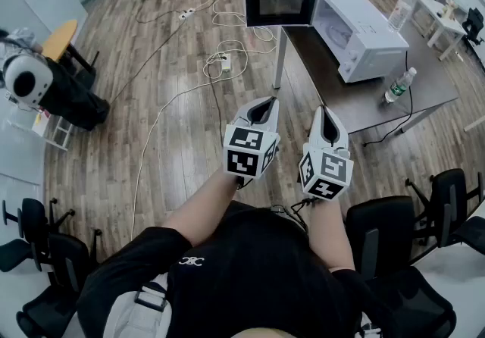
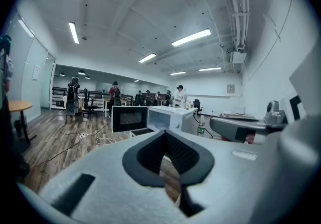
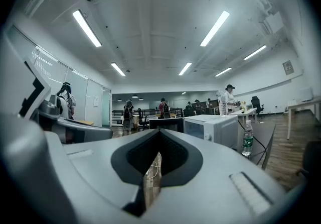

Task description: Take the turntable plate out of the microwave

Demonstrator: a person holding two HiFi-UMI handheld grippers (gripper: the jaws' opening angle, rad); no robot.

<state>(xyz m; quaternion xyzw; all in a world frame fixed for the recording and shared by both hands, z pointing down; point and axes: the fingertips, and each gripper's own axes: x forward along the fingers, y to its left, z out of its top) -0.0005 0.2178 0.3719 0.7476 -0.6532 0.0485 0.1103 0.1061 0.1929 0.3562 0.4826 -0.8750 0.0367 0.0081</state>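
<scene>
The white microwave (image 1: 369, 39) stands on a dark table (image 1: 356, 105) at the upper right of the head view, its door (image 1: 280, 5) swung wide open to the left. I cannot make out the turntable plate inside the cavity. Both grippers are held side by side in front of the person's body, well short of the table. My left gripper (image 1: 264, 104) is shut with nothing in it, and my right gripper (image 1: 323, 111) also looks shut and bare. In the left gripper view the microwave (image 2: 168, 117) lies far ahead beyond the closed gripper (image 2: 164, 136). The right gripper view shows the microwave (image 3: 213, 130) past the gripper (image 3: 159, 133).
A water bottle (image 1: 399, 86) stands on the table's right part, near the microwave's cord. Cables and a power strip (image 1: 220, 60) lie on the wooden floor. Black office chairs (image 1: 379, 234) stand close on the right, more (image 1: 34, 238) at the left. Several people stand far back in the room.
</scene>
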